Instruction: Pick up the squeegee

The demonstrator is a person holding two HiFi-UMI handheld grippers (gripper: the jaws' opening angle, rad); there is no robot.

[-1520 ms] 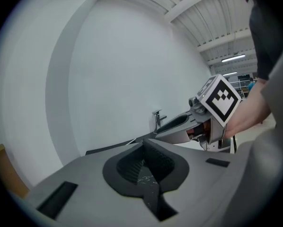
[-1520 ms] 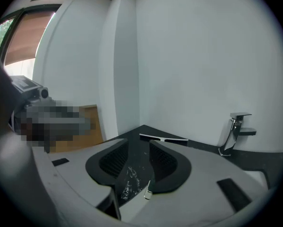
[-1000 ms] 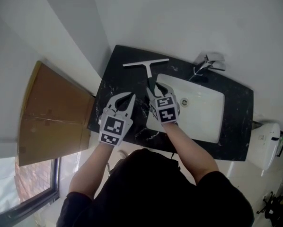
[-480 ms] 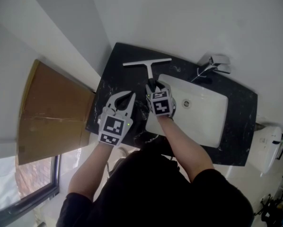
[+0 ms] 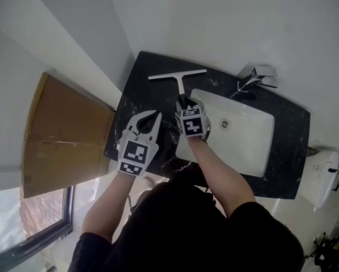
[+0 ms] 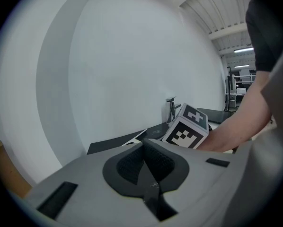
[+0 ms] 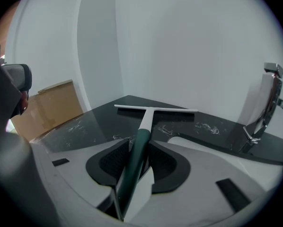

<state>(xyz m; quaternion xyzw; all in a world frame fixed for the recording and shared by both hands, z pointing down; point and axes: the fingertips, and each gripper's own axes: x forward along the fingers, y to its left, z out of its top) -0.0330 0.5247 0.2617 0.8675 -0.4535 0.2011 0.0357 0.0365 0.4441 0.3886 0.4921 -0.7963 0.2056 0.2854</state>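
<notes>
Squeegee (image 5: 179,83) lies flat on the dark surface (image 5: 136,92), blade along the back edge, handle running toward you beside the sink (image 5: 243,135). Your left gripper (image 5: 152,118) hangs near the front-left corner, fingers together and empty. On your right gripper (image 7: 139,145) the fingers have just been closing and grip the dark handle. Held that far from the blade, it could droop or twist loose as you lift.

Black countertop (image 5: 136,89), white sink (image 5: 246,147), chrome faucet (image 5: 259,75), cardboard box (image 5: 62,135)
</notes>
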